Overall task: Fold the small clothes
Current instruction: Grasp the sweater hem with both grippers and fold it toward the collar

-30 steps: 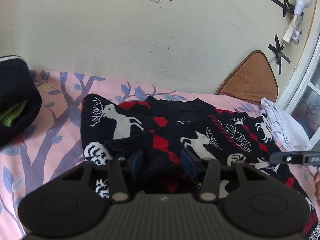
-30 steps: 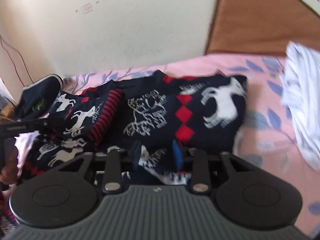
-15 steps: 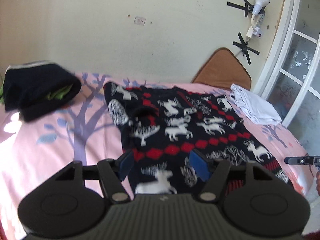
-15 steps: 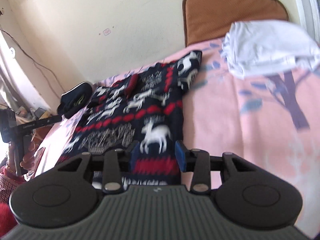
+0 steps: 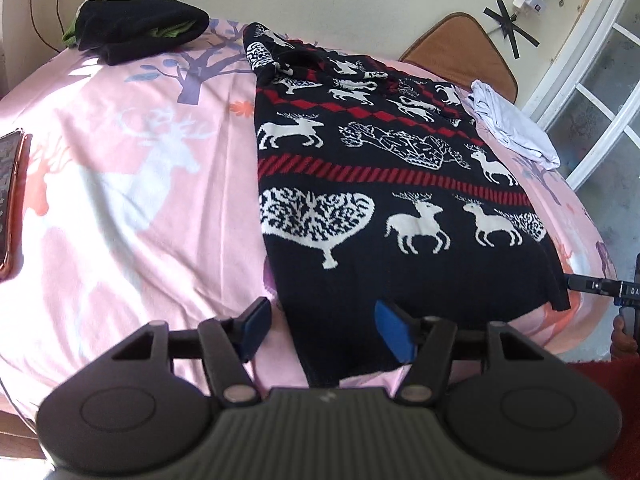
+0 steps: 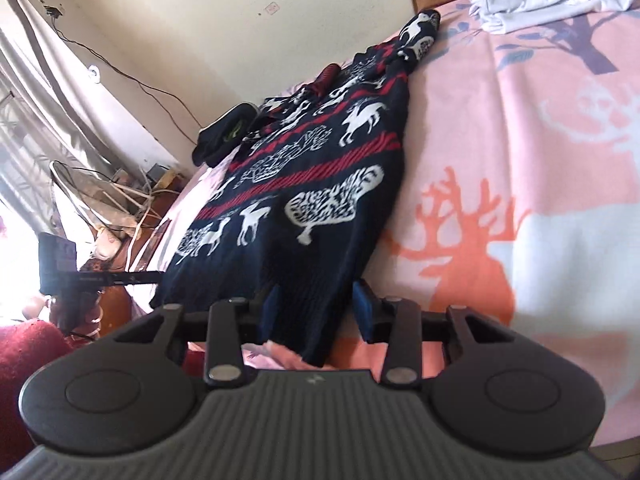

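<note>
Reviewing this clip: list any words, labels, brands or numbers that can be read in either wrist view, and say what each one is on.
"DA": white letters, cut off at the frame edge, on the black bar of the right gripper seen from the left wrist view.
Print on the black bar of the left gripper in the right wrist view: too blurred to read.
Small sticker on the cream wall: too small to read.
Navy reindeer-pattern knitted sweater: pictures only, no text.

Bed covered by pink sheet printed with deer and trees. Lying directly on it: 1 dark reindeer-pattern sweater, spread flat, hem at near edge; 1 folded black garment at far left corner; 1 white garment at far right; 1 phone near left edge.
</note>
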The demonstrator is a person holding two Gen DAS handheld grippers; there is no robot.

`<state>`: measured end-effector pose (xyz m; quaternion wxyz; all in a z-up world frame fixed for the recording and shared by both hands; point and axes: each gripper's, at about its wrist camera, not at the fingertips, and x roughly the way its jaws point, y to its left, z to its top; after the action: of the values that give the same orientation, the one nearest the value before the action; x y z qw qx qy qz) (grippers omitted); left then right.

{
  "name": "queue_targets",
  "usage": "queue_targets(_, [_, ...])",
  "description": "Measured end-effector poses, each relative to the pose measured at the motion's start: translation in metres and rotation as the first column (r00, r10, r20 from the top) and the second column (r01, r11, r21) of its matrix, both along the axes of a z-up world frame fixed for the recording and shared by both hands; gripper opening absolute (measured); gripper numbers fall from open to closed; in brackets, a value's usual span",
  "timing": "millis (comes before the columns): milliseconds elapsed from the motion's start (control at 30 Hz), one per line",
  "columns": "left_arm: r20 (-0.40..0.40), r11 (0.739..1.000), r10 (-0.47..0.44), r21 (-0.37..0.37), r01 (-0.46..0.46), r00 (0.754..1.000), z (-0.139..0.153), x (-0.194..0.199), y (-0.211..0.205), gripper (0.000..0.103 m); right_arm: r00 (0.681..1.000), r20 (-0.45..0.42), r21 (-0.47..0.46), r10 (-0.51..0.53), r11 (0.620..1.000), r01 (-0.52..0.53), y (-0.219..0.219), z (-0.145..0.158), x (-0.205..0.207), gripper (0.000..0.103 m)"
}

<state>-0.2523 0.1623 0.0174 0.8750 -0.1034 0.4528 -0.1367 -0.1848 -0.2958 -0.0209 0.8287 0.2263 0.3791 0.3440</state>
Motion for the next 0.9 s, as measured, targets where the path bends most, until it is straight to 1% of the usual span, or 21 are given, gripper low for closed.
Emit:
queue_targets(33, [-0.003, 1.000, -0.001, 0.007, 0.001, 1.000, 0.001, -0.002, -0.003, 0.051, 1.000, -0.010, 0.021, 0.001, 1.000, -0.001, 0.001, -0.002, 0.000, 0.044])
queue_targets(67, [-0.007, 1.000, -0.007, 0.020, 0.007, 1.000, 0.001, -0.004, -0.005, 0.027, 1.000, -0.017, 0.039, 0.003, 0.999, -0.002, 0.003, -0.003, 0.001, 0.044])
queue_targets(100, [-0.018, 0.999, -0.010, 0.034, 0.011, 1.000, 0.001, -0.005, -0.008, 0.012, 1.000, -0.017, 0.050, 0.001, 0.999, -0.001, 0.005, -0.004, 0.001, 0.044])
queue_targets(133, [-0.028, 0.999, -0.008, 0.037, 0.009, 1.000, 0.000, -0.003, -0.008, 0.008, 1.000, -0.017, 0.060, 0.000, 0.998, 0.001, 0.007, -0.006, 0.003, 0.044])
queue_targets(167, [-0.032, 1.000, -0.005, 0.021, 0.005, 0.999, 0.001, -0.002, -0.006, 0.008, 1.000, -0.018, 0.067, -0.002, 0.998, 0.003, 0.010, -0.006, 0.003, 0.043])
queue_targets(233, [-0.034, 0.999, 0.005, -0.047, -0.006, 0.999, 0.005, 0.001, 0.003, 0.008, 1.000, -0.011, 0.047, -0.003, 0.999, 0.004, 0.013, -0.007, 0.006, 0.028])
queue_targets(267, [-0.025, 0.995, 0.015, -0.095, -0.017, 1.000, 0.009, 0.003, 0.010, 0.008, 1.000, -0.005, 0.041, -0.003, 0.999, 0.003, 0.015, -0.007, 0.007, 0.008])
queue_targets(300, [-0.009, 0.990, 0.028, -0.140, -0.029, 1.000, 0.015, 0.005, 0.017, 0.008, 1.000, 0.006, 0.060, -0.008, 0.998, 0.008, 0.014, -0.005, 0.008, 0.008])
queue_targets(367, [0.038, 0.974, 0.060, -0.222, -0.050, 0.997, 0.031, 0.011, 0.031, 0.008, 0.999, 0.043, 0.134, -0.033, 0.991, 0.027, 0.006, 0.005, 0.012, 0.008])
queue_targets(433, [0.090, 0.957, 0.089, -0.284, -0.060, 0.992, 0.045, 0.024, 0.041, 0.008, 0.993, 0.089, 0.193, -0.076, 0.979, 0.058, -0.003, 0.020, 0.024, 0.008])
queue_targets(500, [0.126, 0.943, 0.124, -0.325, -0.077, 0.984, 0.055, 0.046, 0.049, 0.008, 0.985, 0.123, 0.241, -0.119, 0.967, 0.087, -0.011, 0.034, 0.046, 0.008])
queue_targets(533, [0.142, 0.940, 0.136, -0.332, -0.083, 0.980, 0.060, 0.057, 0.051, 0.008, 0.981, 0.134, 0.252, -0.139, 0.962, 0.101, -0.012, 0.041, 0.059, 0.008])
queue_targets(600, [0.182, 0.945, 0.158, -0.312, -0.095, 0.970, 0.070, 0.089, 0.051, 0.008, 0.972, 0.150, 0.238, -0.182, 0.961, 0.143, -0.011, 0.054, 0.090, 0.008])
queue_targets(667, [0.201, 0.946, 0.181, -0.304, -0.114, 0.963, 0.073, 0.128, 0.049, 0.008, 0.961, 0.154, 0.191, -0.232, 0.961, 0.201, -0.006, 0.061, 0.125, 0.008])
queue_targets(700, [0.202, 0.943, 0.206, -0.302, -0.140, 0.957, 0.071, 0.150, 0.047, 0.009, 0.949, 0.152, 0.149, -0.276, 0.956, 0.254, 0.000, 0.062, 0.145, 0.008])
queue_targets(733, [0.197, 0.937, 0.247, -0.297, -0.182, 0.949, 0.067, 0.171, 0.046, 0.015, 0.935, 0.152, 0.105, -0.321, 0.946, 0.308, 0.007, 0.060, 0.163, 0.008])
queue_targets(767, [0.181, 0.930, 0.293, -0.283, -0.235, 0.939, 0.061, 0.189, 0.045, 0.028, 0.920, 0.174, 0.057, -0.352, 0.936, 0.347, 0.013, 0.057, 0.177, 0.010])
queue_targets(800, [0.148, 0.926, 0.333, -0.240, -0.292, 0.931, 0.053, 0.204, 0.044, 0.031, 0.907, 0.198, 0.000, -0.371, 0.925, 0.379, 0.019, 0.054, 0.188, 0.024])
queue_targets(833, [0.117, 0.923, 0.351, -0.207, -0.323, 0.929, 0.046, 0.212, 0.042, 0.031, 0.896, 0.189, -0.059, -0.402, 0.906, 0.419, 0.020, 0.050, 0.195, 0.036])
queue_targets(867, [0.106, 0.928, 0.336, -0.205, -0.310, 0.936, 0.039, 0.211, 0.041, 0.034, 0.898, 0.171, -0.058, -0.405, 0.906, 0.420, 0.018, 0.048, 0.194, 0.050])
queue_targets(900, [0.117, 0.940, 0.296, -0.214, -0.267, 0.948, 0.034, 0.207, 0.040, 0.038, 0.914, 0.173, -0.018, -0.368, 0.926, 0.376, 0.013, 0.045, 0.184, 0.050])
